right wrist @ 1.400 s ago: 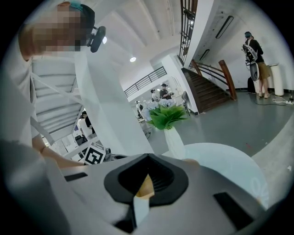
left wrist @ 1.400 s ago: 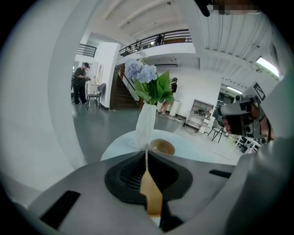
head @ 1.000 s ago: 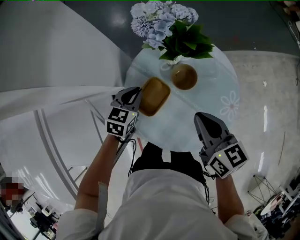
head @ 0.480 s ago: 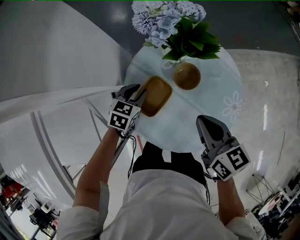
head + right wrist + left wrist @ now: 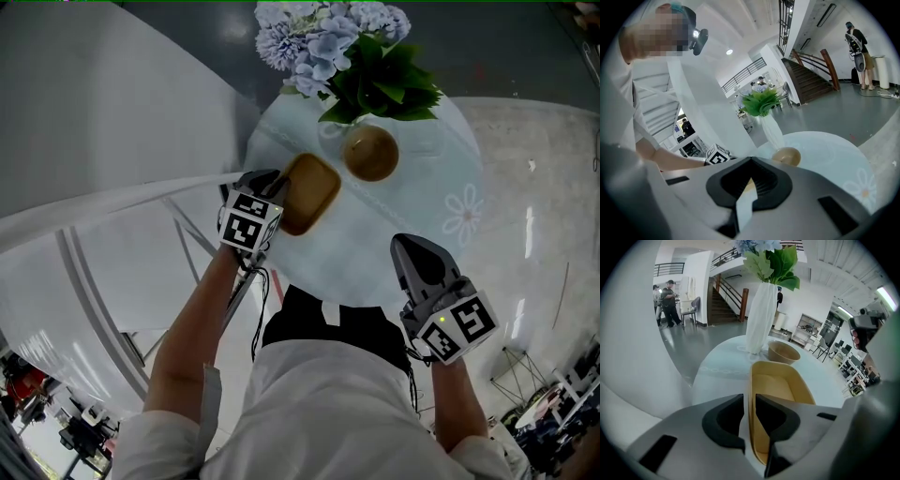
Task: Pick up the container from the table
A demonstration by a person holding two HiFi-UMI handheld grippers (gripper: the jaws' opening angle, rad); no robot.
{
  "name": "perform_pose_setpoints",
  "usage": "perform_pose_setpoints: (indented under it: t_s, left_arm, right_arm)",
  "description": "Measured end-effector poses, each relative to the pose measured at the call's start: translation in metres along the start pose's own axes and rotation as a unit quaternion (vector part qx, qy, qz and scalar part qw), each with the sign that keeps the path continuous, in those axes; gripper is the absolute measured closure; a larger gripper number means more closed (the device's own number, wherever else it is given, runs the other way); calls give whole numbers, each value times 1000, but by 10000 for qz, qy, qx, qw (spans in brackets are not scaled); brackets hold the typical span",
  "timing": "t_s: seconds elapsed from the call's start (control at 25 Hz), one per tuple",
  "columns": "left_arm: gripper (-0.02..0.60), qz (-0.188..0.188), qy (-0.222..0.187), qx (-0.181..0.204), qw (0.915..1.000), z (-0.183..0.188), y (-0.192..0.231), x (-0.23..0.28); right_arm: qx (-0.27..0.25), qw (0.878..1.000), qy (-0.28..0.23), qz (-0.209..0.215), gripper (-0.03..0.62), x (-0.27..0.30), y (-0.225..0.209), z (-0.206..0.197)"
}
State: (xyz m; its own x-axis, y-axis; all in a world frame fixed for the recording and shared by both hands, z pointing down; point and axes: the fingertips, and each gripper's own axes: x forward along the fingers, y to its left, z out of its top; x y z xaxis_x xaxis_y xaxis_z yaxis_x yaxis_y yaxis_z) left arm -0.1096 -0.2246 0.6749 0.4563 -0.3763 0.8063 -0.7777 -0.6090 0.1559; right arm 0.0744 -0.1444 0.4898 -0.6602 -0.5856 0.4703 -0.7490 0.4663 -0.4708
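A tan rectangular container [image 5: 312, 191] lies on the round white table [image 5: 422, 220], by its left edge. My left gripper [image 5: 277, 185] points steeply down at the container's near left corner. In the left gripper view the container [image 5: 780, 390] has its left wall standing between the jaws of the left gripper [image 5: 750, 401]. The jaws are closing, and a thin gap still shows beside the wall. My right gripper [image 5: 413, 247] hovers over the table's near right edge, shut and empty, its tips [image 5: 750, 160] meeting.
A round tan bowl [image 5: 370, 153] sits just behind the container, close to a white vase [image 5: 759, 319] of blue flowers and green leaves [image 5: 347, 52]. The table edge runs right beside the left gripper. People stand far off by a staircase.
My left gripper has dropped down onto the container's left corner, and its jaws now straddle the wall. The right gripper has stayed where it was.
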Motion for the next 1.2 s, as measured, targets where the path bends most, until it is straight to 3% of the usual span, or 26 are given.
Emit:
perform_pose_setpoints:
  t_s: [0.2, 0.44, 1.2]
  left_arm:
    - [539, 51, 83, -58, 9999, -3, -1, 2]
    - [548, 49, -31, -146, 9999, 3, -6, -3]
    - [551, -38, -970, -395, 9945, 62, -37, -79]
  right_arm:
    - [4, 10000, -12, -23, 580, -1, -3, 1]
    - [78, 9999, -122, -61, 580, -5, -6, 7]
    - [-217, 9984, -519, -79, 580, -22, 11, 40]
